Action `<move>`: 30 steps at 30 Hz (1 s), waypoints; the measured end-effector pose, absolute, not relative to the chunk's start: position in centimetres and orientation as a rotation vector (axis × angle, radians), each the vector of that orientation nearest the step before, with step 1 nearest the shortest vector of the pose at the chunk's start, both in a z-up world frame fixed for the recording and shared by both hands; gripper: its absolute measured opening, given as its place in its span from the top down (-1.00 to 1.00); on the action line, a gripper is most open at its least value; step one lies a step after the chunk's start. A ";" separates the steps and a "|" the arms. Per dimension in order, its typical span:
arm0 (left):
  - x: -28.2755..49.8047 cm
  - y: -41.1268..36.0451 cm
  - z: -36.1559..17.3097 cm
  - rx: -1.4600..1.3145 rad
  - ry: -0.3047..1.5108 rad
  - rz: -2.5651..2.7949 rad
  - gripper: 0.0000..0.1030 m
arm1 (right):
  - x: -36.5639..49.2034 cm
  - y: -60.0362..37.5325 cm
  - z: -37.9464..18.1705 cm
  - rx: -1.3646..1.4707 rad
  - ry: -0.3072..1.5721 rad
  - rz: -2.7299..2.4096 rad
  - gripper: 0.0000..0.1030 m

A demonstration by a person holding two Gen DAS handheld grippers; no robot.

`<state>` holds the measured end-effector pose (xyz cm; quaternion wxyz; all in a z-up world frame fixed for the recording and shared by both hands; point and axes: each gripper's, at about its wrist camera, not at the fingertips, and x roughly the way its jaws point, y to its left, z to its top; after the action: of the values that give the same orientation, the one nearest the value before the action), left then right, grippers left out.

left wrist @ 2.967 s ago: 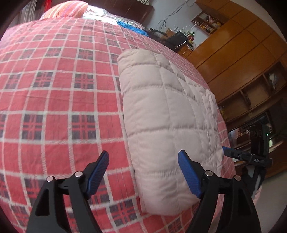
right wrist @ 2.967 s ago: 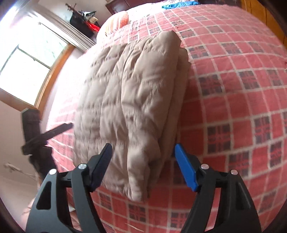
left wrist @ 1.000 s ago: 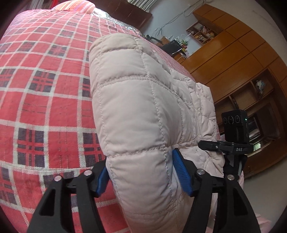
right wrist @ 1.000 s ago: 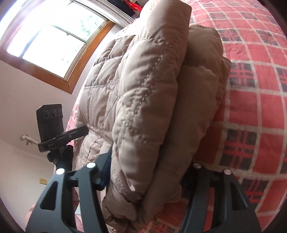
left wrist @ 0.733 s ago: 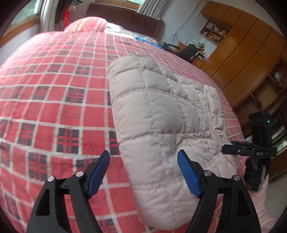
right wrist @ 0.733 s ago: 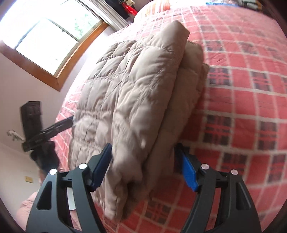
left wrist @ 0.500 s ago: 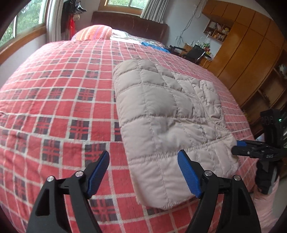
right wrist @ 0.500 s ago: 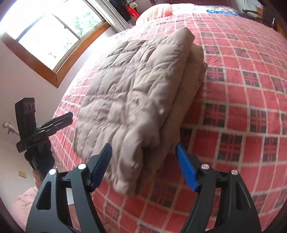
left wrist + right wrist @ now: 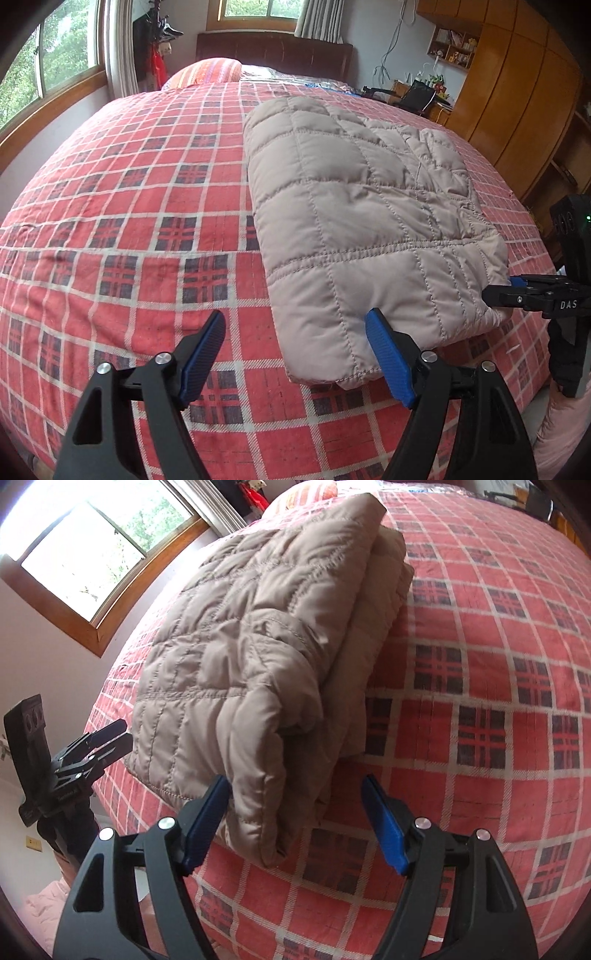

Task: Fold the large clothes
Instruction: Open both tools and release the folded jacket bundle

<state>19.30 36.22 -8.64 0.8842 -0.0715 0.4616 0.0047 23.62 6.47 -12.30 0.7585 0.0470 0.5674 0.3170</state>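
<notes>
The beige quilted puffer jacket (image 9: pixel 365 221) lies folded into a thick rectangular bundle on the red plaid bedspread (image 9: pixel 129 206), near the bed's foot edge and toward its right side as the left wrist view shows it. From the right wrist view the jacket (image 9: pixel 258 638) shows stacked layers, with the top layer drooping over the bundle's near corner.

The left gripper (image 9: pixel 295 354) hangs released above the bedspread at the foot edge, its blue-padded fingers (image 9: pixel 388 363) spread wide, the right pad just beside the bundle's near corner. The right gripper (image 9: pixel 295 816) is also released, its fingers straddling the near corner of the folded jacket without clamping it.

At the head of the bed sits a striped orange pillow (image 9: pixel 207 72) before a dark wooden headboard (image 9: pixel 273 51). Wooden wardrobes (image 9: pixel 517 92) stand along the right side.
</notes>
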 end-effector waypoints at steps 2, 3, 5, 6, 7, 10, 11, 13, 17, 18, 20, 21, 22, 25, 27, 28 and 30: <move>19.4 36.4 -8.9 -0.147 0.962 0.013 -0.55 | 23.7 6.2 -12.8 0.107 1.242 0.687 -0.43; 19.5 36.5 -9.1 -0.149 0.964 0.013 -0.55 | 23.9 6.4 -12.9 0.107 1.246 0.682 -0.44; 19.6 36.7 -9.5 -0.155 0.971 0.012 -0.56 | 24.0 6.4 -13.4 0.111 1.253 0.676 -0.46; 19.7 36.8 -9.8 -0.158 0.973 0.013 -0.57 | 24.0 6.3 -13.6 0.114 1.256 0.677 -0.46; 19.7 36.9 -10.0 -0.158 0.974 0.013 -0.59 | 24.1 6.3 -13.8 0.118 1.259 0.676 -0.46; 20.0 37.2 -10.7 -0.162 0.978 0.013 -0.66 | 24.4 6.1 -14.5 0.135 1.273 0.677 -0.49; 20.1 37.4 -11.0 -0.168 0.981 0.014 -0.68 | 24.5 6.0 -14.5 0.136 1.275 0.676 -0.50; 20.3 37.6 -11.4 -0.176 0.982 0.012 -0.68 | 24.5 6.0 -14.5 0.128 1.272 0.672 -0.51; 20.6 37.8 -12.0 -0.196 0.988 0.018 -0.71 | 24.2 6.2 -14.4 0.120 1.266 0.653 -0.51; 20.6 37.9 -12.0 -0.202 0.990 0.019 -0.71 | 24.1 6.2 -14.3 0.116 1.262 0.647 -0.51; 20.3 37.9 -11.5 -0.209 0.984 0.027 -0.70 | 23.3 6.2 -13.3 0.099 1.225 0.636 -0.51; 20.1 37.9 -11.1 -0.210 0.978 0.031 -0.69 | 22.9 6.1 -12.8 0.092 1.208 0.629 -0.51; 19.7 37.8 -10.6 -0.207 0.967 0.036 -0.67 | 22.4 6.0 -12.1 0.082 1.190 0.617 -0.54; 18.4 37.2 -9.3 -0.184 0.943 0.056 -0.67 | 20.7 5.7 -10.6 0.047 1.152 0.569 -0.66; 17.6 36.7 -8.4 -0.176 0.930 0.067 -0.67 | 19.5 5.7 -9.6 0.024 1.131 0.548 -0.73; 17.2 36.5 -8.0 -0.169 0.922 0.079 -0.68 | 18.9 5.8 -9.1 0.011 1.122 0.533 -0.77; 16.4 36.0 -7.3 -0.154 0.915 0.110 -0.68 | 17.6 6.0 -8.3 -0.029 1.097 0.482 -0.80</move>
<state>16.43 35.98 -7.29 0.8929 -0.0742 0.4410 0.0531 17.58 6.01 -8.28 0.8259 -0.0137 0.5161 0.2267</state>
